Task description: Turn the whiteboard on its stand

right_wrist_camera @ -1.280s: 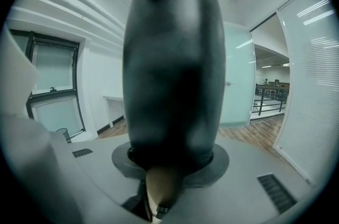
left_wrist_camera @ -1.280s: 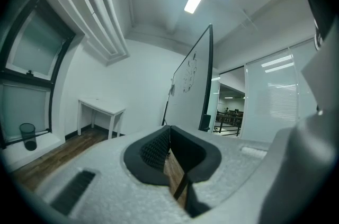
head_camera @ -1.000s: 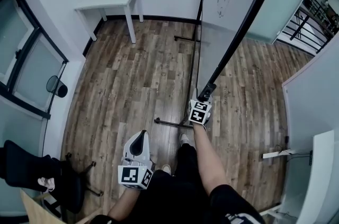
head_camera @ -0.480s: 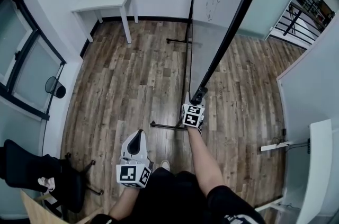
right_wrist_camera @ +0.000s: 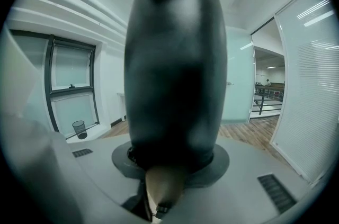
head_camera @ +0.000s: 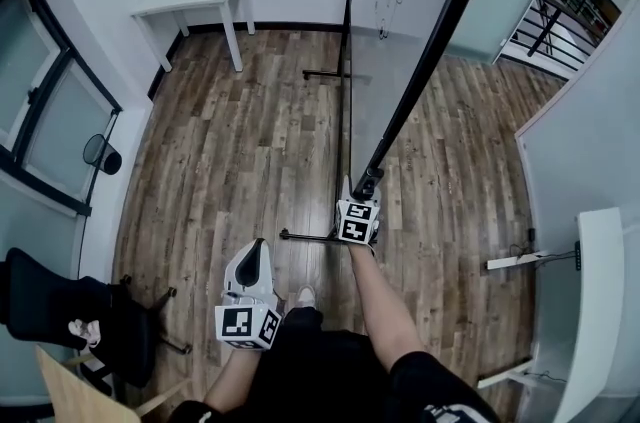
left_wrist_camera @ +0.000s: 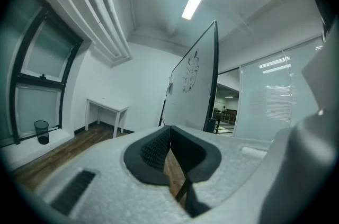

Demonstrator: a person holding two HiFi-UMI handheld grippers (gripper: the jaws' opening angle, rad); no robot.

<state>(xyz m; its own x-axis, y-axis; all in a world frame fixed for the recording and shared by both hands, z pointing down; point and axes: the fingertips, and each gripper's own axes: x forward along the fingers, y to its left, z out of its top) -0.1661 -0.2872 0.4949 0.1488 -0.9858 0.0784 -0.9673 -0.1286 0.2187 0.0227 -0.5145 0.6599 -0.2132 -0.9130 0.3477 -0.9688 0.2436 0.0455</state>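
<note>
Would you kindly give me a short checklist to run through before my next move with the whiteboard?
1. Grip: right tongs clamped on the whiteboard frame: ok.
2. Spare hand: left tongs shut, holding nothing: ok.
3. Feet: one shoe is apart from the stand's foot bar, the other is hidden: cannot tell.
4. Obstacle: white table stands away by the wall: ok.
5. Obstacle: black chair is apart from the stand: ok.

Head camera is looking steeply down, left gripper view is facing the whiteboard (left_wrist_camera: 193, 90) from afar, right one is hugging its frame (right_wrist_camera: 172, 59).
</note>
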